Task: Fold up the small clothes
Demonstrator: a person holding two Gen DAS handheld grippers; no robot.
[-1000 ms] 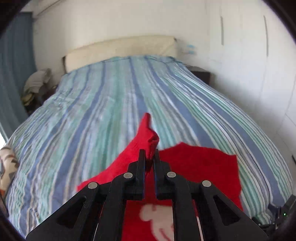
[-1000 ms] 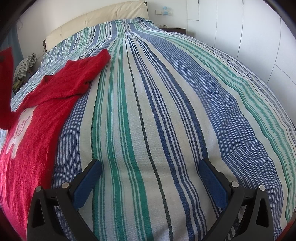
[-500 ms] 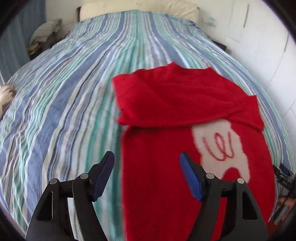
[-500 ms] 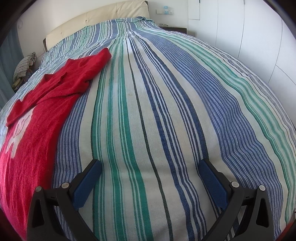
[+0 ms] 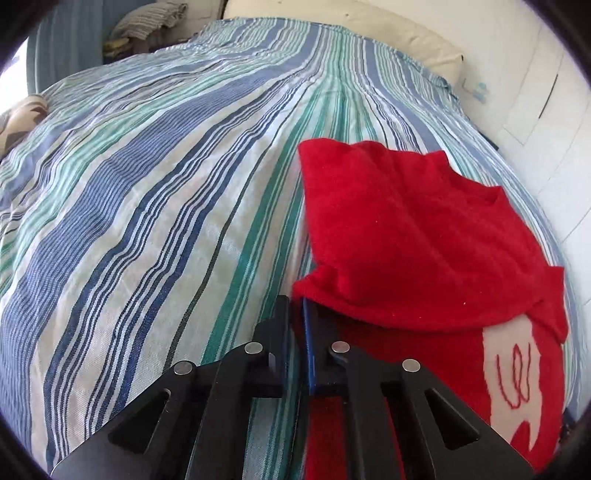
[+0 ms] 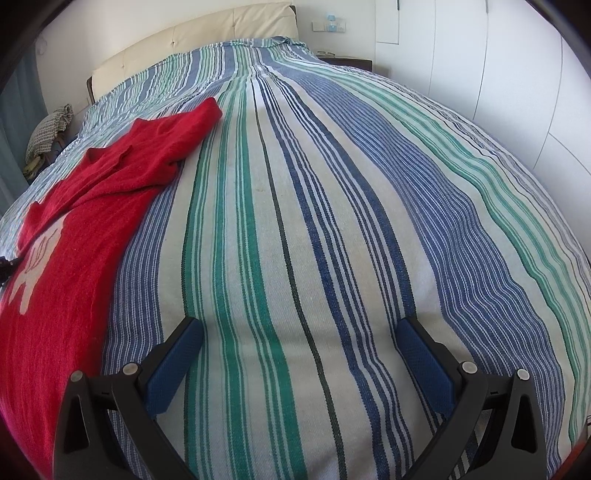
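Note:
A small red sweater (image 5: 413,236) with a white animal patch (image 5: 517,380) lies on the striped bedspread (image 5: 155,221), one sleeve folded across its chest. My left gripper (image 5: 297,306) is shut on the sweater's left edge, just below the folded sleeve. In the right wrist view the sweater (image 6: 66,266) lies at the left, with its other sleeve (image 6: 184,129) stretched toward the headboard. My right gripper (image 6: 299,343) is open and empty, low over bare bedspread (image 6: 314,221) to the right of the sweater.
A cream headboard (image 6: 207,33) stands at the far end. A pile of folded cloth (image 5: 147,22) sits beside the bed at far left. A patterned cushion (image 5: 18,118) lies at the left edge. White wardrobe doors (image 6: 498,74) line the right wall.
My left gripper let go of the sleeve, which now lies folded across the chest. It then moved to the sweater's left edge and shut on it. The right gripper has not moved.

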